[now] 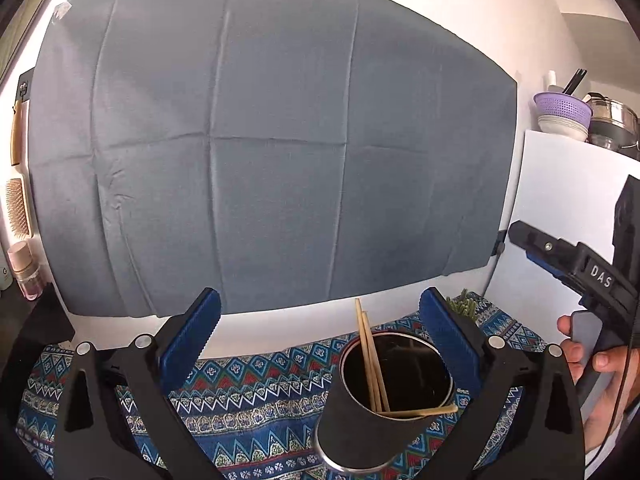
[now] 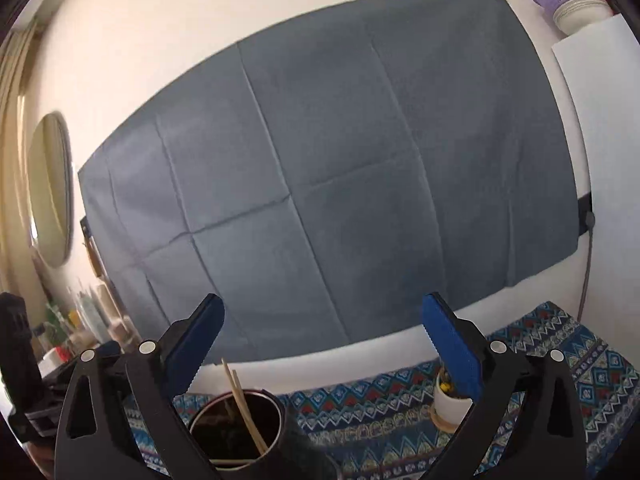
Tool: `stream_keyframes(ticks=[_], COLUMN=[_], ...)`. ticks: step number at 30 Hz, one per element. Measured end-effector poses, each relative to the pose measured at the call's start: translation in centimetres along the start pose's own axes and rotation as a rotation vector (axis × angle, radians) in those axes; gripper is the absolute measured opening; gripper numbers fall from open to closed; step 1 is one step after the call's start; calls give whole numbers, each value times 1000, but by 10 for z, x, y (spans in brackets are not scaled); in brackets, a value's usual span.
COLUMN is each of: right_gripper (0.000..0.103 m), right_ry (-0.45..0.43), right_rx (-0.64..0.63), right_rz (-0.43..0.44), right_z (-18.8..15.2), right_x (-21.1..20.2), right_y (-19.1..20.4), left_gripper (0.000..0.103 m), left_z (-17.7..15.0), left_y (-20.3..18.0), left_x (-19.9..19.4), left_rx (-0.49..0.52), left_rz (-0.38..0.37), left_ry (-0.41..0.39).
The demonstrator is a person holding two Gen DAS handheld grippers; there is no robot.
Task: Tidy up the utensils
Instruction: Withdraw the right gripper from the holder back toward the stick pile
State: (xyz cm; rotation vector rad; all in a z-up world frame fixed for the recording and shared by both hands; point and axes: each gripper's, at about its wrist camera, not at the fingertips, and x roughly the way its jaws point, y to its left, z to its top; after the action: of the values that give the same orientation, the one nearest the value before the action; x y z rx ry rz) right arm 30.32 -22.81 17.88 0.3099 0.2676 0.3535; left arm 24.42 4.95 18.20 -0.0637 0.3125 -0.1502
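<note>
Chopsticks (image 1: 370, 360): wooden, standing in black cylindrical holder (image 1: 360, 420) w/ shiny metal rim & dark inside. Two sticks lean up past the far-left rim; at least one more lies low across the near rim, tip poking out to the right. Same sticks in right wrist view (image 2: 240, 396), leaning in holder (image 2: 236, 428), upper ends above the rim.

Holder sits on patterned cloth (image 1: 248, 392) (blue/red/white geometric bands) covering the tabletop.

Left gripper (image 1: 320, 340): blue-padded fingers (image 1: 192, 336) spread wide, nothing between pads. Holder is below & between the fingers, nearer the right one; no contact seen. Right gripper (image 2: 324, 344): fingers (image 2: 452, 348) likewise spread wide, empty. Holder appears low, by its left finger, apart from it.

Right gripper also shows at right edge of left wrist view (image 1: 576, 264), black body marked "DAS", w/ the person's hand (image 1: 600, 376) wrapped on its handle.

Small white pot (image 2: 448, 404) w/ a plant on a round coaster, on cloth right of holder, partly behind the right gripper's finger. Green spiky tips of it show in the left view.

Background: creased grey fabric sheet (image 1: 272, 140) hung on pale wall. Purple colander (image 1: 564, 108) stacked on white bowls, upper right, metal pot beside. Hairbrush (image 1: 18, 208) & small pink bottle (image 1: 26, 270) at left edge. Round mirror (image 2: 50, 188) on left wall in right view; bottles below, blurred.
</note>
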Motion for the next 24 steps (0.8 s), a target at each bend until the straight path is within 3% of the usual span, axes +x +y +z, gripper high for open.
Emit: stream_keyframes(ticks=[6,11,14,18,24], right_gripper=[95,95,95,95,95], right_ry=[95,194,314,407,553], right_rx=[-37,-14,-84,-246,-242], right_rz=[62,64,66,35,37], right_z=[-3,-12,-33,-68,-112], right_x=[-1,-4,-5,-21,-40], right_y=[4,8,15,22,8], left_gripper=[97,97,97,97,97], left_z=[-5,-24,-43,-72,-110], left_y=[-13,-20,-18,-19,-30], left_x=[-21,-23,-25,-22,-24], left_rx=[33,80,48,22,97], left_rz=[-46,51,15,20,42], left_ry=[46,163,230,343,436])
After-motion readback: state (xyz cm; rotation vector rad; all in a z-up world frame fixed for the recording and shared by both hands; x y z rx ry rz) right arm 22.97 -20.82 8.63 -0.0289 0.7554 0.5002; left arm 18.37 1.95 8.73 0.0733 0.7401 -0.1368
